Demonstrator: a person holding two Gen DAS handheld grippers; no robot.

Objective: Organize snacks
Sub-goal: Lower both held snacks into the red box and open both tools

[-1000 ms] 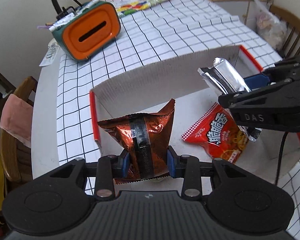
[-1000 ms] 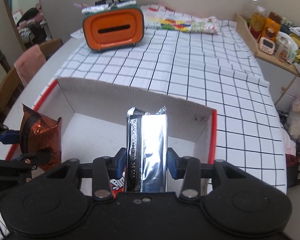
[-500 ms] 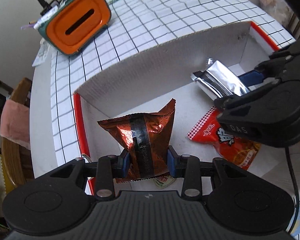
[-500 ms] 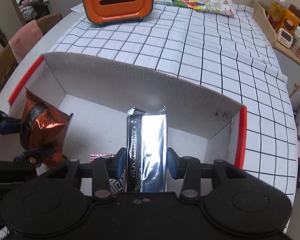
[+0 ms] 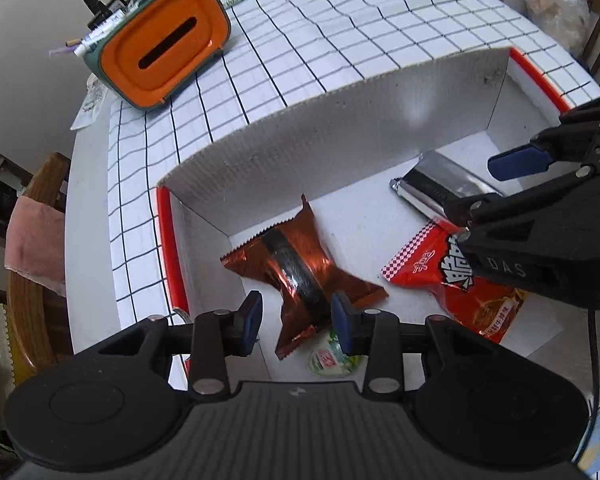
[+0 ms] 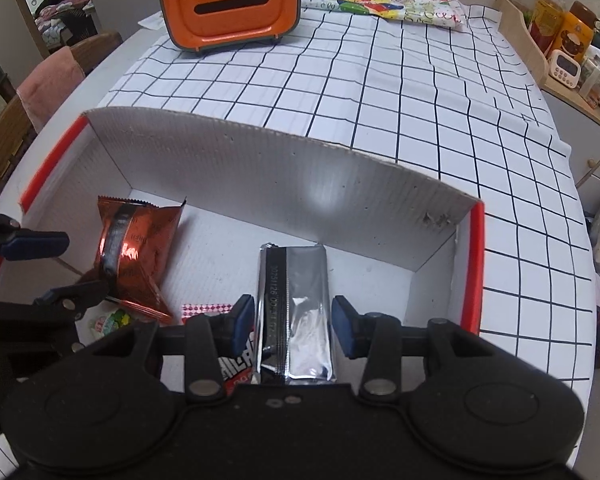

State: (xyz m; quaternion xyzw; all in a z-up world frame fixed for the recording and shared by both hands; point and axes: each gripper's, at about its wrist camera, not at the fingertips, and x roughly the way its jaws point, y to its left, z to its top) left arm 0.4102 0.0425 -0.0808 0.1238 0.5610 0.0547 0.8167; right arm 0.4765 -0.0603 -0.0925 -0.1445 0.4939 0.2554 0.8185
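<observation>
A white cardboard box with red edges sits on the checked tablecloth. My left gripper is open just above a copper-brown foil snack packet that lies loose on the box floor. My right gripper is open over a silver foil packet lying flat on the box floor; that packet also shows in the left wrist view. A red snack bag and a small green-white packet also lie in the box. The brown packet shows in the right wrist view.
An orange and green tissue box holding pens stands at the far left of the table. A colourful folded cloth lies at the back. Wooden chairs stand at the left. A shelf with jars is at the right.
Both grippers lowered into the box and opened. The brown packet dropped from the left gripper to the floor; the silver packet was released flat from the right gripper.
</observation>
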